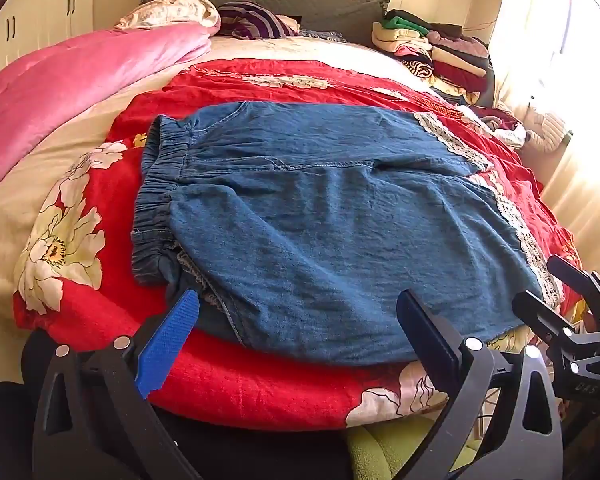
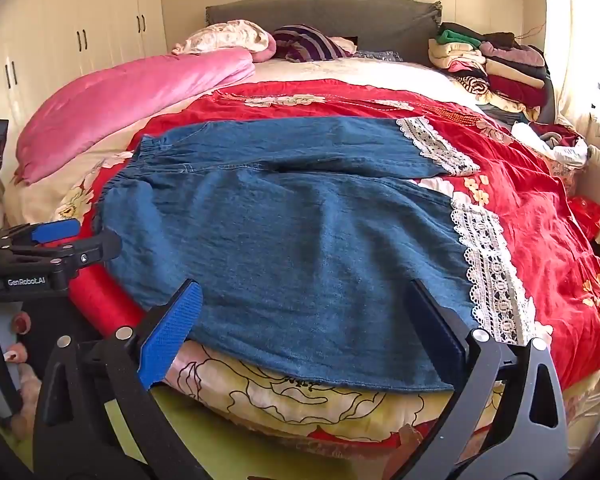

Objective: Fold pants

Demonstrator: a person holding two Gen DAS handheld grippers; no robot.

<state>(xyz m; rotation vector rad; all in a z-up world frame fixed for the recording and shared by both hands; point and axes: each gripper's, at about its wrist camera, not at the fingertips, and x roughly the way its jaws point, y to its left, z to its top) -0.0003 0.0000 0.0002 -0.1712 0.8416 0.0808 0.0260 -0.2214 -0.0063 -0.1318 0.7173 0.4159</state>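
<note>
On a bed [image 2: 340,68] spread with a red floral blanket [image 2: 520,208], a pair of blue denim pants [image 2: 292,240] lies flat, waistband to my left and lace-trimmed leg hems to my right. The two legs run side by side across the blanket, the nearer one reaching the bed's front edge, the farther one behind it. The elastic waistband [image 1: 156,200] is bunched and gathered, and the white lace trim [image 2: 488,264] edges each hem.

I see my left hand-held gripper [image 1: 300,336] with its jaws spread wide and nothing between them, poised at the near edge of the pants toward the waist end; its blue finger pad [image 1: 168,340] sits just beside the denim. My right hand-held gripper [image 2: 304,332] is likewise wide apart and empty, its fingers framing the near leg just short of the lace. Each gripper shows at the margin of the other's wrist view.

A pink quilt [image 2: 140,96] is heaped along the far left of the bed, a striped purple pillow [image 2: 312,44] rests by the grey headboard [image 2: 324,12], and a stack of folded clothes [image 2: 496,64] stands in the far right corner. White wardrobe doors [image 2: 80,32] line the wall at left.
</note>
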